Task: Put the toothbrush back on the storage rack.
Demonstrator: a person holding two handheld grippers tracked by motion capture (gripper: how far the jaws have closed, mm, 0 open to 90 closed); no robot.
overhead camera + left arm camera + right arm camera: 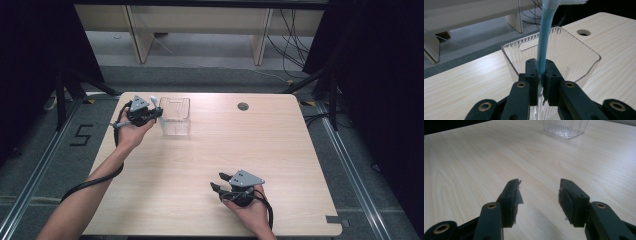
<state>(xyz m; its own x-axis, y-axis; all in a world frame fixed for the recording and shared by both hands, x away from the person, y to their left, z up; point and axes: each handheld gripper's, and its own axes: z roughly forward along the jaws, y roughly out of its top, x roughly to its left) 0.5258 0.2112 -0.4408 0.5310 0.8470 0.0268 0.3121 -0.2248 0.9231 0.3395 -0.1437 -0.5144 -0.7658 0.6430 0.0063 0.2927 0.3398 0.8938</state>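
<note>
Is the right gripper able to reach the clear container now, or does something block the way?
Probably yes. The right gripper is open and holds nothing, and bare table lies between it and the clear container. The left gripper, holding a blue toothbrush, crowds the container's left side.

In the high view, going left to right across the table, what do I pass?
Left gripper clamped on the blue toothbrush → clear ribbed container → right gripper, jaws open, near the front edge → round cable hole at the far side of the table.
</note>
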